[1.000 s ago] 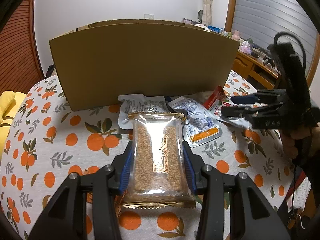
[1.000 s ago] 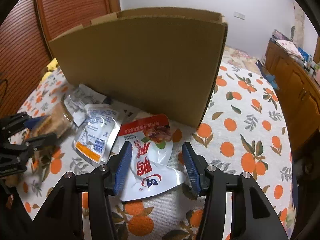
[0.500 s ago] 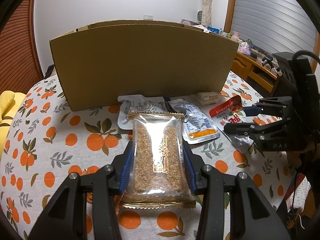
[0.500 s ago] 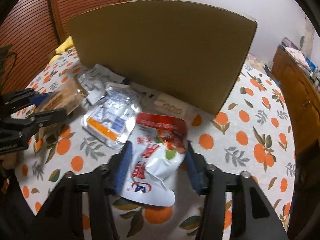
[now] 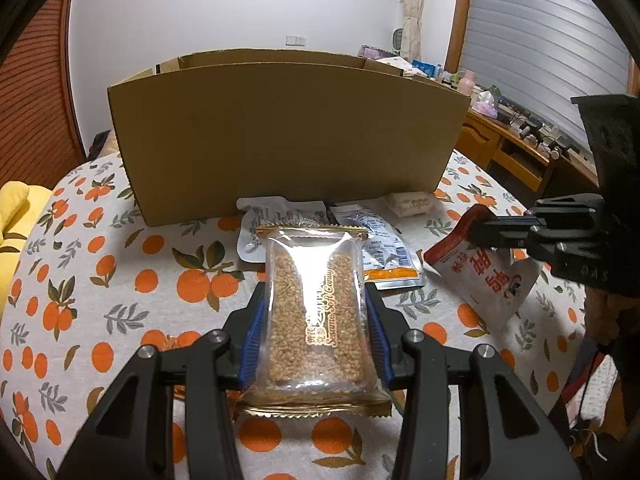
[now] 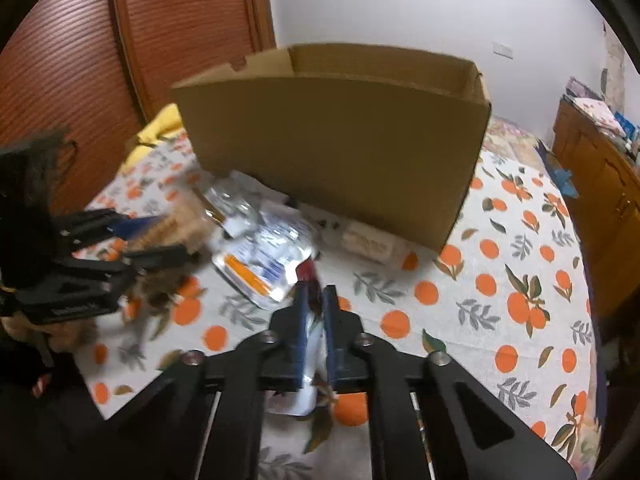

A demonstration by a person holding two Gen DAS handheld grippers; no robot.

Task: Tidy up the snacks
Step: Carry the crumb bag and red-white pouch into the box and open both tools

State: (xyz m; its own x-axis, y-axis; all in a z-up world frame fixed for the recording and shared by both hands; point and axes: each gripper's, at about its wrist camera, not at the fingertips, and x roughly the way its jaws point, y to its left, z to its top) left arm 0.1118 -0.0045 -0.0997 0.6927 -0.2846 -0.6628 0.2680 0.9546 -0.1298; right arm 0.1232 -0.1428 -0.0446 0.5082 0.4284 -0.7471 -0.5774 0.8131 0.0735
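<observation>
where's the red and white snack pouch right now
In the left wrist view the red and white pouch is at right, clamped by the right gripper, lifted beside the orange-striped silver packet.

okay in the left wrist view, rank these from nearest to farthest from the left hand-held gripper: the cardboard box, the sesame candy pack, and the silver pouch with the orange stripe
1. Sesame candy pack: clamped between the fingers of the left hand-held gripper.
2. Silver pouch with the orange stripe: flat on the tablecloth, just ahead and slightly right.
3. Cardboard box: standing upright at the back, beyond the pouches.
</observation>
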